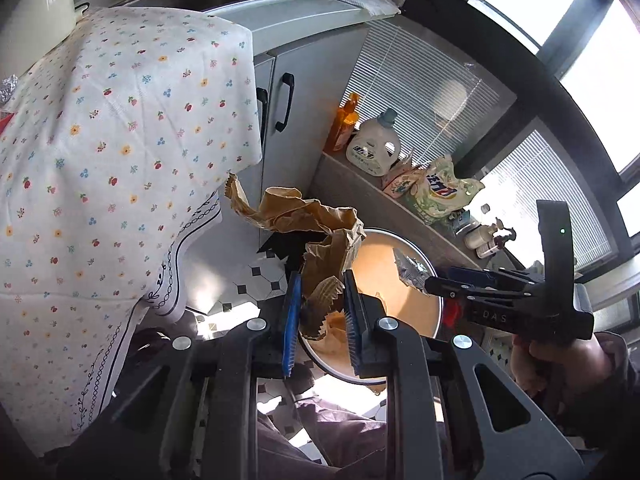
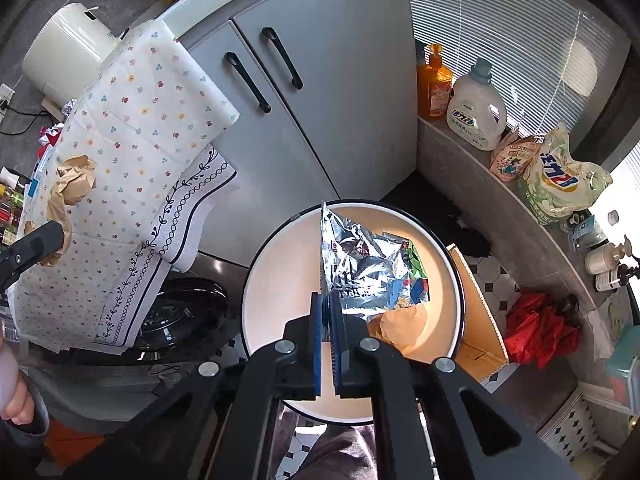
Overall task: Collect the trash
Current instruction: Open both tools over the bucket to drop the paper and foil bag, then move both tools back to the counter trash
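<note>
My left gripper (image 1: pixel 319 294) is shut on a crumpled brown paper bag (image 1: pixel 308 220) and holds it beside the table's edge, above the rim of a round white bin (image 1: pixel 416 316). The same bag shows at the left of the right wrist view (image 2: pixel 70 188). My right gripper (image 2: pixel 327 302) is shut on a silver foil snack wrapper (image 2: pixel 360 264) and holds it right over the bin's opening (image 2: pixel 280 272). The right gripper and its wrapper (image 1: pixel 410 272) also show in the left wrist view. Brown paper (image 2: pixel 404 328) lies inside the bin.
A table under a flowered cloth (image 1: pixel 120 140) is on the left. Grey cabinet doors (image 2: pixel 320 100) stand behind the bin. A ledge (image 2: pixel 480 184) carries detergent bottles and bags. A cardboard box (image 2: pixel 476 316) and a red umbrella (image 2: pixel 540 328) sit right of the bin.
</note>
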`<state>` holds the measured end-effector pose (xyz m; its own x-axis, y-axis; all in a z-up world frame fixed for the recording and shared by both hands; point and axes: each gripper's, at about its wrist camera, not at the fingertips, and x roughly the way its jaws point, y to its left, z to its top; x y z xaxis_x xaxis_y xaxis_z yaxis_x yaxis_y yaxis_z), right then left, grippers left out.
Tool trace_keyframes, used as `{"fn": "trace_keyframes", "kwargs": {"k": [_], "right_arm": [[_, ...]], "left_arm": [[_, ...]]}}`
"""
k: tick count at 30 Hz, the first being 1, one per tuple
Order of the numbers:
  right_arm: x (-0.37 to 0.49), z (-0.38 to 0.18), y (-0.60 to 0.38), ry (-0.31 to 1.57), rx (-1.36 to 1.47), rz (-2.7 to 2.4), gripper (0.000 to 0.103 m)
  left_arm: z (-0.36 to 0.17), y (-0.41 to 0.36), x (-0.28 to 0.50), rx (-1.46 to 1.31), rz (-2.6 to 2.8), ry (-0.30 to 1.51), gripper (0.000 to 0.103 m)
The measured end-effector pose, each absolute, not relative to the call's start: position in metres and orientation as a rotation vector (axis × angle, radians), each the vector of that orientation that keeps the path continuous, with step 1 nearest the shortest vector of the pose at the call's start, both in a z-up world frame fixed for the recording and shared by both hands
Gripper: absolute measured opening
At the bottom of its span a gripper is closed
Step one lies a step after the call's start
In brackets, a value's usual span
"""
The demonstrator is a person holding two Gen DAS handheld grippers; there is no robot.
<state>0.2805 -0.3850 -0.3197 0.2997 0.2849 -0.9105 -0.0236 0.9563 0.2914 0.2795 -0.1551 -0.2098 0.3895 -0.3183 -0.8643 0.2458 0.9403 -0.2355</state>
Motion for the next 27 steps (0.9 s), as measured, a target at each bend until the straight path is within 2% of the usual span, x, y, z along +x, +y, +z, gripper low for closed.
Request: {"fn": "trace_keyframes", "kwargs": {"k": [1,2,6,18,20,21,23,24,27], "right_arm": [[0.278,-0.319,-0.389,1.242,0.251,0.191,0.063],[0.275,-0.316,-0.394,1.216,0.251,0.173,0.067],[0.265,-0.314,-0.413,1.212,0.278,0.119,0.061],[0.214,-0.289,-0.463,1.169,0.363,-0.031,0.061],[0.209,-0.286,-0.466,1.165,0.368,-0.044,0.061],[0.206,-0.285,-0.468,1.161,0.37,-0.05,0.061],[0.203,-0.281,-0.47,1.153,0.372,-0.059,0.061],[0.202,-0.28,-0.471,1.149,0.373,-0.061,0.061],[0.201,-0.275,-0.471,1.14,0.369,-0.063,0.061]], "left_arm": [[-0.212,-0.158,0.28,-0.07,-0.37,1.122,0.02],[-0.215,-0.163,0.28,-0.062,-0.382,1.129,0.02],[-0.225,-0.18,0.28,-0.037,-0.428,1.159,0.02],[-0.258,-0.236,0.282,0.005,-0.583,1.24,0.022],[-0.265,-0.241,0.28,0.004,-0.601,1.266,0.036],[-0.268,-0.244,0.279,0.02,-0.591,1.276,0.05],[-0.27,-0.241,0.277,0.017,-0.581,1.275,0.057],[-0.271,-0.239,0.277,0.006,-0.579,1.28,0.065],[-0.267,-0.227,0.277,0.011,-0.54,1.266,0.068]]}}
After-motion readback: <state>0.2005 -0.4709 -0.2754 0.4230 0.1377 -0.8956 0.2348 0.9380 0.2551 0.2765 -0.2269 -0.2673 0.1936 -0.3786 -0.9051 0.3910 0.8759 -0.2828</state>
